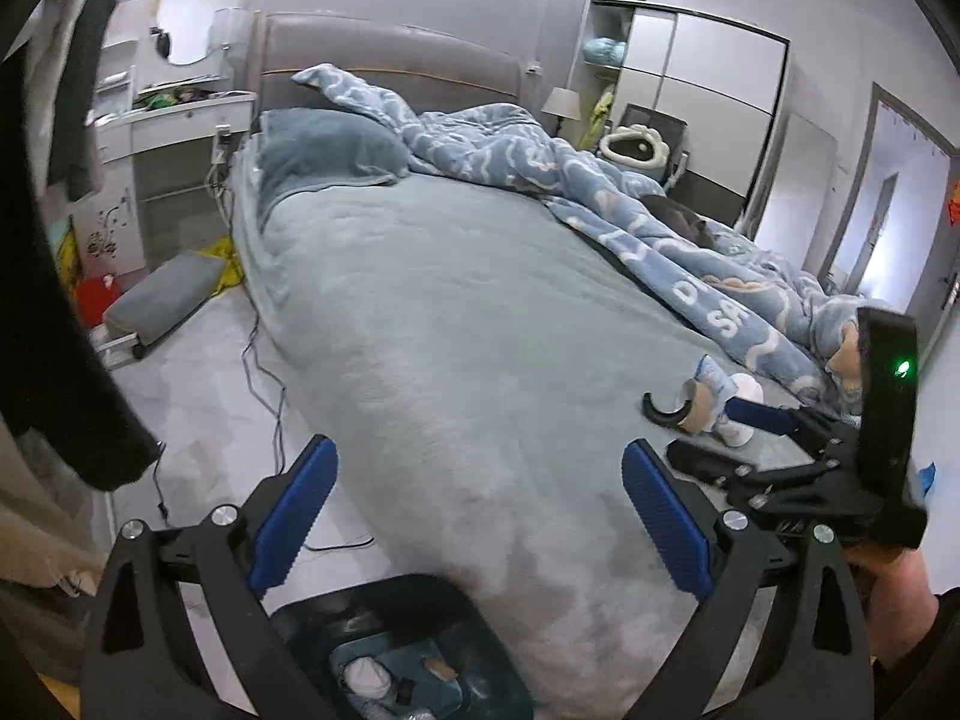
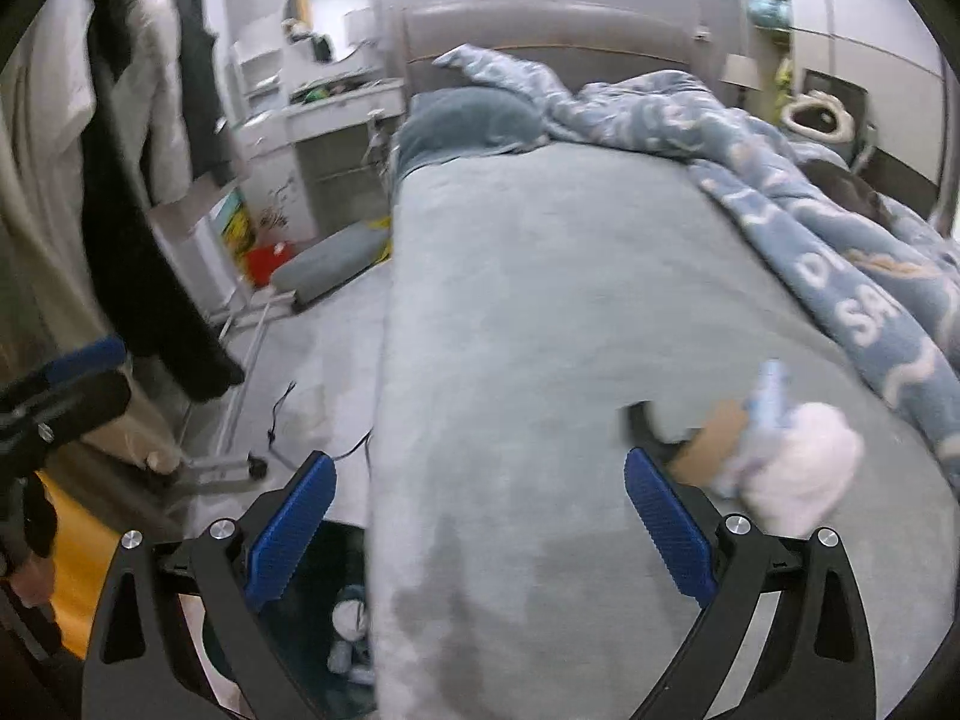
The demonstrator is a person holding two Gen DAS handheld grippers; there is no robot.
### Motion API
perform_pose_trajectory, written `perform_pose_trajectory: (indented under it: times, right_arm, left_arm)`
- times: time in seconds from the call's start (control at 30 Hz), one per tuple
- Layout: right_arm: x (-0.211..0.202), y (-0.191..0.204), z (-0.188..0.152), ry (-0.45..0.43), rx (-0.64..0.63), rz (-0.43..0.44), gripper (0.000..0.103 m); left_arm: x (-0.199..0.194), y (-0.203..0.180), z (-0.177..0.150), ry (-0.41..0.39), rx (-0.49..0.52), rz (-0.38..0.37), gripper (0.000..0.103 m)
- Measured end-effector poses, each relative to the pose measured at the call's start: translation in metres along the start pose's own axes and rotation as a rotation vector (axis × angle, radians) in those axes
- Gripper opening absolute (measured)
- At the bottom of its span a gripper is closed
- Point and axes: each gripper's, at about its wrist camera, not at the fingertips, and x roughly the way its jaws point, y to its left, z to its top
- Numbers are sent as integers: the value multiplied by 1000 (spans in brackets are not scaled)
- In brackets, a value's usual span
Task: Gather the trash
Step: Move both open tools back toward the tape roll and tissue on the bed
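Right wrist: trash pile lies crosswise; tongs wide, empty.

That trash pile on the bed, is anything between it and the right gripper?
Nothing visible. The right gripper is open and empty, and only bare bedsheet lies between it and the trash pile, just ahead to its right. The blanket lies beyond the pile, not across the approach.

Bed: grey-blue cover, padded headboard
Wardrobe: white, far wall
Floor: pale grey
Mirror: round, above dresser
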Motion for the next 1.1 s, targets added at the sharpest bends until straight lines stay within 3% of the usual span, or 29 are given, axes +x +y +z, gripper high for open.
perform_pose_trajectory:
  times: [0.47, 0.8, 0.93, 1.1]
  right_arm:
    - [-28, -125, 2, -63, 260, -130, 98]
    - [-19, -156, -12, -42, 403, -119, 98]
    - [-3, -168, -20, -15, 457, -71, 98]
    - [17, -182, -20, 1, 459, -60, 98]
  left_arm:
    - [57, -45, 20, 5, 26, -81, 97]
    - [94, -68, 22, 43, 46, -181, 97]
    - [109, -67, 21, 63, -4, -241, 97]
    - [127, -69, 17, 91, -17, -246, 97]
